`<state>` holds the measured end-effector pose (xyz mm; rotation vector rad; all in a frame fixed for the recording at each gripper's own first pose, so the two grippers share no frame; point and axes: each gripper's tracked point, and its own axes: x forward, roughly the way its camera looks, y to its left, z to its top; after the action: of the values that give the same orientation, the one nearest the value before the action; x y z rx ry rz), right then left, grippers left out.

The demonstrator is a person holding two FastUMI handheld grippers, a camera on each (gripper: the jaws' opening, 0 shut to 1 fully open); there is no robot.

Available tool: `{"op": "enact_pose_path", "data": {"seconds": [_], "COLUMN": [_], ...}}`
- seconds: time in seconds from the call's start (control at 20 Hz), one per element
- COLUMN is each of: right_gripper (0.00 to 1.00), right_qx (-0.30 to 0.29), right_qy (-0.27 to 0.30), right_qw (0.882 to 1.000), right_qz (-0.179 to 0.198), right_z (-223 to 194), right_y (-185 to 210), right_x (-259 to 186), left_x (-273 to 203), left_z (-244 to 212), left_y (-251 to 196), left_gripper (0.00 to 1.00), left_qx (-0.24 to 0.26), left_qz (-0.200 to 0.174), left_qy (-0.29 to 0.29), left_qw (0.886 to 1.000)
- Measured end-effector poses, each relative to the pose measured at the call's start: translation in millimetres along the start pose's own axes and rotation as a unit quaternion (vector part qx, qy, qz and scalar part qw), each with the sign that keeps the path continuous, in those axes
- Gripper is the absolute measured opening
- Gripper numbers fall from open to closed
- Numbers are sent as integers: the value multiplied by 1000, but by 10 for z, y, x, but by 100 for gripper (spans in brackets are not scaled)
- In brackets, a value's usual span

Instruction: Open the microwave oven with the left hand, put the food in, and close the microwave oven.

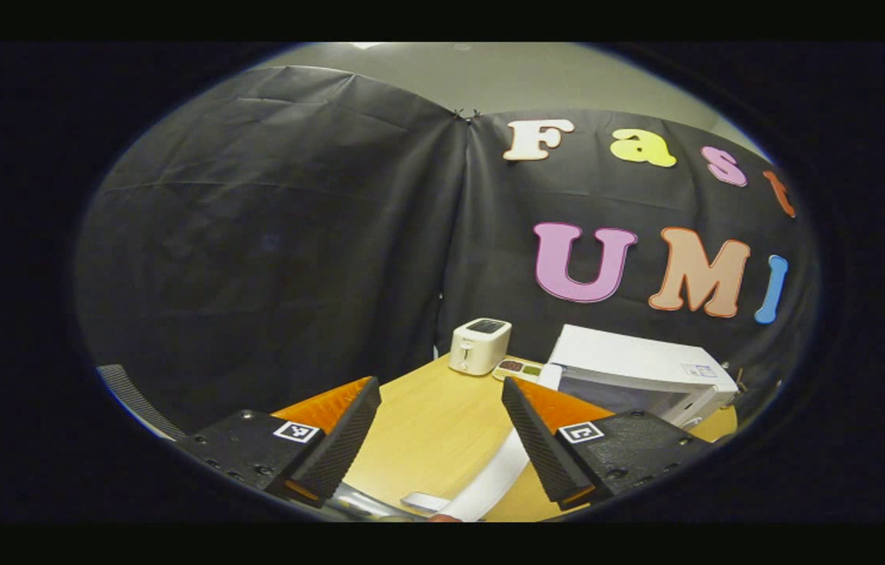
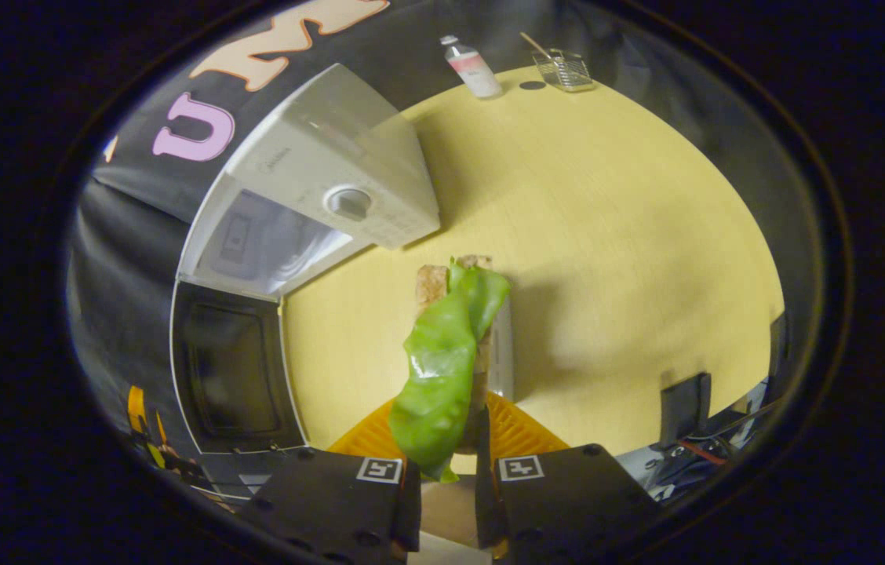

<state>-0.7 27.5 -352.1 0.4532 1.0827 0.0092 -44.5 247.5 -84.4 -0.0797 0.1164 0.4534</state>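
Note:
The white microwave [image 2: 333, 157] stands on the wooden table [image 2: 607, 235] with its dark-windowed door [image 2: 231, 369] swung wide open and the cavity [image 2: 254, 243] showing. My right gripper [image 2: 454, 408] is shut on a sandwich [image 2: 432, 282] whose green lettuce leaf [image 2: 442, 369] hangs over the fingers; it hovers above the table in front of the oven. In the left gripper view, my left gripper [image 1: 439, 386] is open and holds nothing. It is raised over the table, with the microwave [image 1: 646, 369] ahead to its right.
A white toaster [image 1: 479, 345] and a small tray [image 1: 517, 367] stand at the table's back. A bottle [image 2: 472, 67] and a wire basket [image 2: 562, 69] sit at the far edge. A white strip [image 1: 501, 471] lies below the left fingers. A black stand [image 2: 686, 408] is at the right edge.

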Motion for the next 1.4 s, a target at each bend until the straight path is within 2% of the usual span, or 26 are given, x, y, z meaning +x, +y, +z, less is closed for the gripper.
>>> {"op": "enact_pose_path", "data": {"seconds": [0.25, 0.3, 0.4, 0.45, 0.55, 0.6, 0.7, 0.75, 0.8, 0.95, 1.0, 1.05, 1.1, 1.4], "right_gripper": [30, 30, 30, 30, 30, 30, 30, 30, 30, 32, 32, 32, 32, 32], "right_qx": [15, 16, 22, 25, 31, 37, 59, 73, 90, 108, 106, 103, 102, 106], "right_qy": [-34, -41, -50, -54, -70, -80, -104, -117, -132, -154, -161, -169, -179, -235], "right_qw": [998, 997, 994, 992, 989, 987, 981, 977, 972, 964, 963, 962, 961, 953], "right_qz": [46, 62, 95, 107, 128, 135, 153, 165, 175, 188, 187, 186, 184, 157], "right_z": [-133, -166, -257, -291, -347, -347, -282, -243, -195, -92, -36, 19, 65, 503], "right_y": [922, 1124, 1516, 1673, 2000, 2130, 2364, 2474, 2565, 2769, 2813, 2851, 2886, 2890], "right_x": [14, 54, 159, 221, 359, 432, 586, 656, 721, 926, 996, 1076, 1146, 1474], "left_x": [241, 271, 362, 390, 418, 432, 461, 475, 492, 525, 530, 531, 535, 493], "left_z": [-77, -78, -84, -98, -116, -137, -197, -237, -253, -305, -350, -391, -433, -580], "left_y": [120, 146, 250, 291, 353, 356, 314, 307, 312, 321, 331, 348, 352, 282], "left_gripper": [95, 91, 95, 91, 92, 95, 95, 92, 95, 95, 95, 92, 95, 95], "left_qx": [-11, -9, 5, 15, 27, 27, 24, 24, 23, 3, -2, -5, -11, -23], "left_qz": [-38, -46, -50, -54, -61, -65, -81, -87, -89, -98, -99, -100, -101, -114], "left_qy": [36, 41, 43, 44, 47, 50, 59, 62, 62, 73, 80, 87, 94, 122], "left_qw": [999, 998, 998, 997, 997, 996, 995, 994, 994, 993, 992, 991, 990, 986]}}
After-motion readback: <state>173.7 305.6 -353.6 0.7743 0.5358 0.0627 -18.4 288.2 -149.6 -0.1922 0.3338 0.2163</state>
